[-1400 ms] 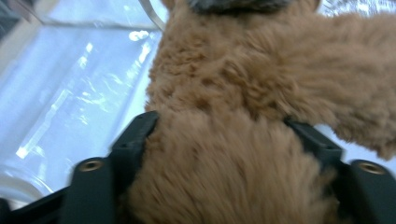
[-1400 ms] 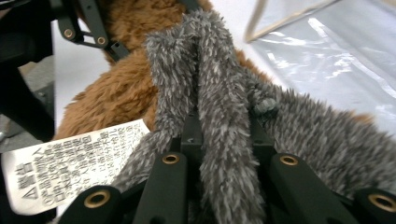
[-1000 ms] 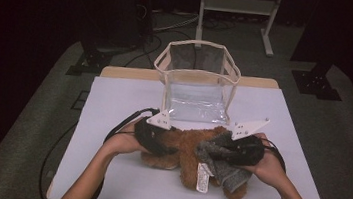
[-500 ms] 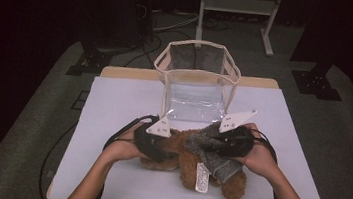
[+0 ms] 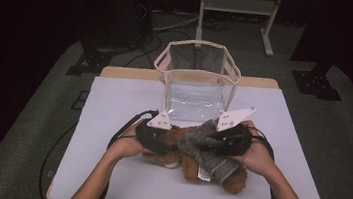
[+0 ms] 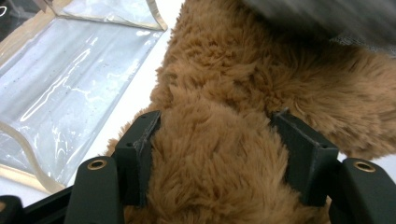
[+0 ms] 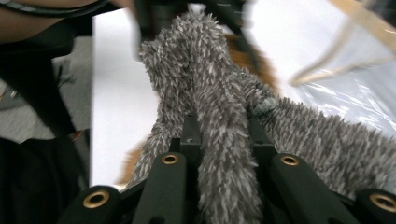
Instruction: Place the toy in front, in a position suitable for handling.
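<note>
Your left gripper (image 6: 212,154) has just been closing, and its jaws now squeeze a thick bunch of the brown plush toy (image 5: 192,164), which lies on the white table (image 5: 106,172) just in front of the clear bag (image 5: 196,81). Your right gripper (image 7: 219,140) has its jaws pinched tight on a fold of the grey furry cloth (image 7: 205,88), draped over the toy's top, also right by that bag.

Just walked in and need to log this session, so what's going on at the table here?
A person works two hand-held grippers on a white table. The left gripper has just been closing its jaws around a fluffy brown plush toy. The right gripper is shut on a shaggy grey plush piece. A clear plastic bag with beige trim stands open just behind them.
</note>
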Motion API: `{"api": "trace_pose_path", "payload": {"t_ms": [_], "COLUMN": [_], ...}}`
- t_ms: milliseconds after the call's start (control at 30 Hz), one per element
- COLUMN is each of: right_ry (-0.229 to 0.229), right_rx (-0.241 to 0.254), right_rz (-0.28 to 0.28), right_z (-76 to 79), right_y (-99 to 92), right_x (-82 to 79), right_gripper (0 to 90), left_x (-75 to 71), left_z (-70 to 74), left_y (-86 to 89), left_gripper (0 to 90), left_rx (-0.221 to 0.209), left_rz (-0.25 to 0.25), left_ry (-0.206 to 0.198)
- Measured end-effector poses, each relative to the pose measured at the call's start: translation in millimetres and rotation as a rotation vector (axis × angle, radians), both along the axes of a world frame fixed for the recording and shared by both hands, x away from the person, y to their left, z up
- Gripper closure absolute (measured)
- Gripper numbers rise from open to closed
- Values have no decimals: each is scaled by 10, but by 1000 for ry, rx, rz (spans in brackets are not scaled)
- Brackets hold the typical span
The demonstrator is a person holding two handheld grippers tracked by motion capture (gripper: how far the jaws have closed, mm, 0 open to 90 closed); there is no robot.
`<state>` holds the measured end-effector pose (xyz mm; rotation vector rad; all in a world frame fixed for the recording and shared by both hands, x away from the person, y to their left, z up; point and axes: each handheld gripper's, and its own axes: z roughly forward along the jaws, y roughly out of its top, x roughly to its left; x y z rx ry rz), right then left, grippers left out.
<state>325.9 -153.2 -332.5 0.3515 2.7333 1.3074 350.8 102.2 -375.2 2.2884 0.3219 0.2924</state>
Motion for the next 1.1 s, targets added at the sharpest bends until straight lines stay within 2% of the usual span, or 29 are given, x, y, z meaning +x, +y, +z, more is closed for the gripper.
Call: {"api": "trace_pose_path", "payload": {"t_ms": [167, 300, 367, 500, 633, 733, 767, 867, 900, 1000, 1033, 1100], "right_ry": [16, 58, 56, 18, -24, -47, -42, -24, -11, 27, 46, 67], "right_rx": [-75, -108, -126, -79, 1, 25, 29, 3, 3, 18, 35, 40], "right_rz": [48, 88, 94, 24, -64, -98, -103, -111, -97, -78, -73, -59], "right_z": [-246, -362, -359, -217, 1, 92, 100, 28, -23, -147, -196, -265], "right_y": [197, 150, 94, -78, -251, -326, -344, -360, -359, -368, -384, -412], "right_x": [-130, -210, -242, -193, -83, -19, 0, 28, 26, -55, -96, -164], "right_gripper": [737, 736, 736, 736, 733, 730, 730, 729, 729, 731, 731, 732], "left_x": [23, 27, 23, -33, -130, -229, -253, -345, -367, -378, -356, -340], "left_z": [12, 16, 17, 16, 20, 16, 14, 33, 56, 99, 161, 177], "left_y": [5, 3, -6, -18, -20, -3, 4, 48, 70, 86, 80, 51], "left_gripper": [351, 349, 349, 352, 352, 348, 347, 347, 347, 335, 317, 298], "left_rx": [12, 14, 19, 24, 44, 45, 44, 35, 36, 13, -1, -2], "left_rz": [-3, -3, -8, -26, -55, -68, -74, -91, -104, -102, -98, -90], "left_ry": [3, 6, 6, 1, -15, -14, -13, -8, -9, -10, -17, -19]}}
